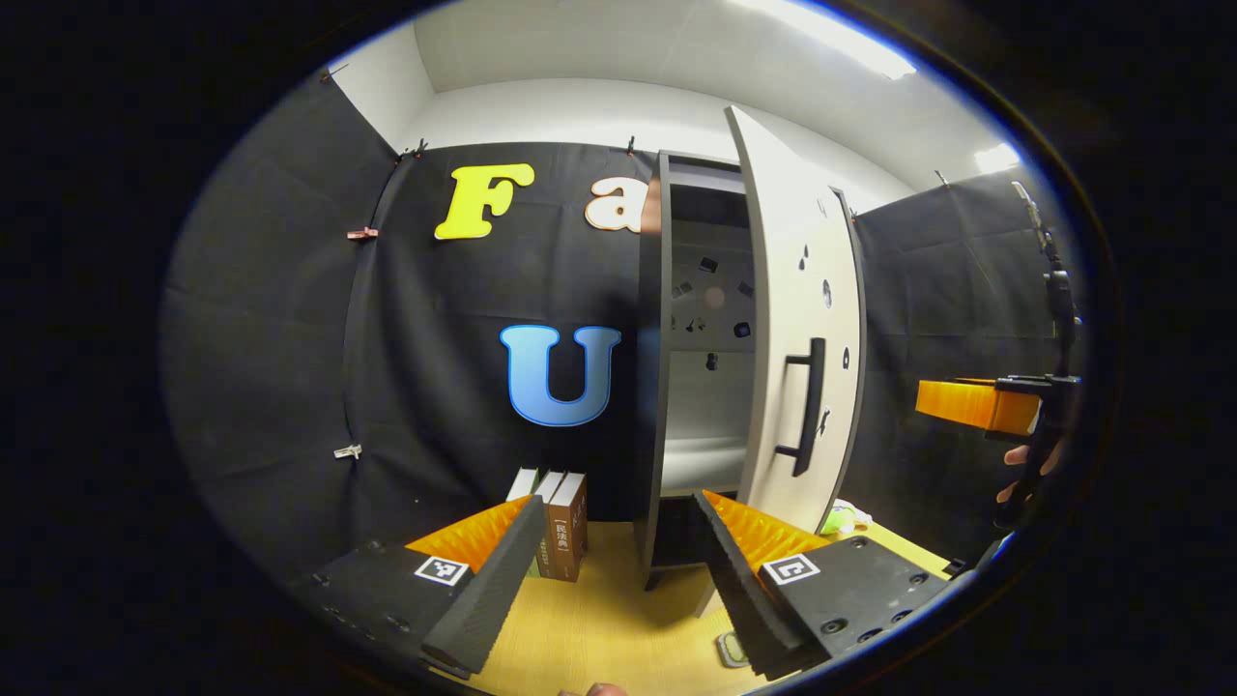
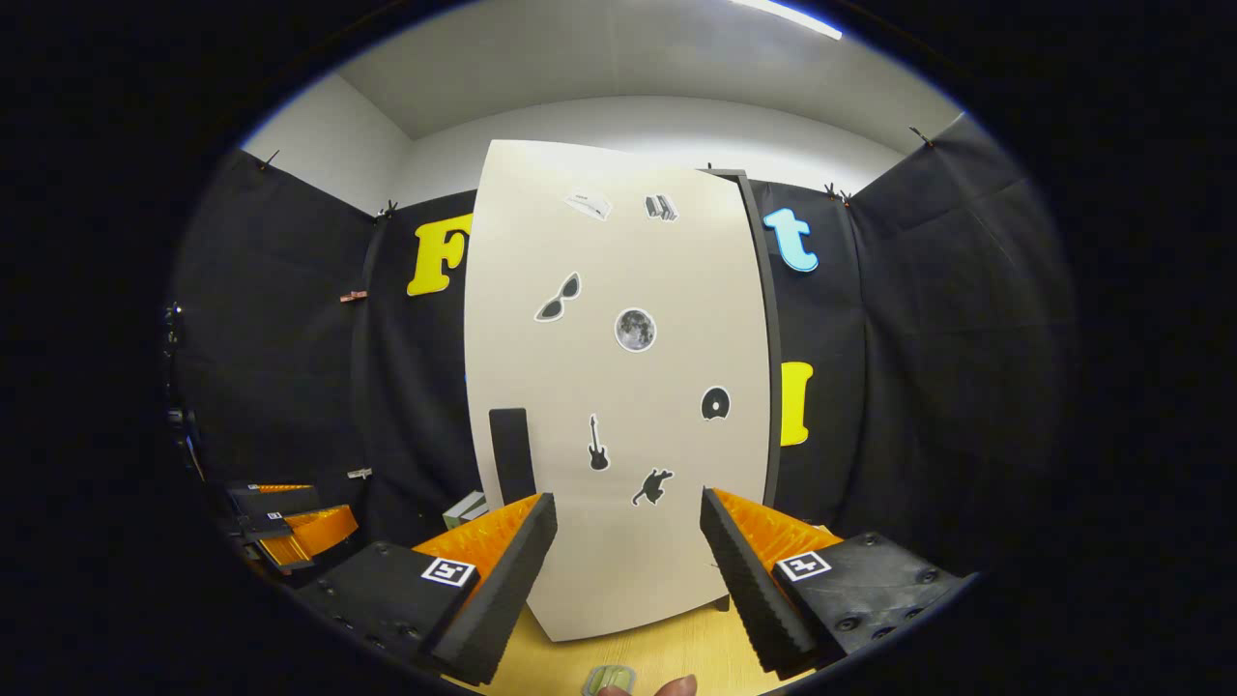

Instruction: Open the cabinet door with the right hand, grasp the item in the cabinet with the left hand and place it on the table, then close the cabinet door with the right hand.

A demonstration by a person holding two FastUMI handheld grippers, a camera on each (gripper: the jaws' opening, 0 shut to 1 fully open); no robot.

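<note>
Cabinet stands upright on the wooden table, dark frame, pale flat door swung open toward me, its edge facing my left gripper view. Between frame edge and door edge a tall open gap shows pale shelves inside; small dark items sit on the back, too small to tell, so I cannot pick out the task item. In my right gripper view the door faces me broadside, smooth, dotted with stickers, dark bar handle near its left edge. Handle in left gripper view juts out, free. Books stand left of the cabinet, near it. My left gripper is spread wide, empty, ribbed pads. My right gripper is wide too, holding nothing, just before the door face.
</note>
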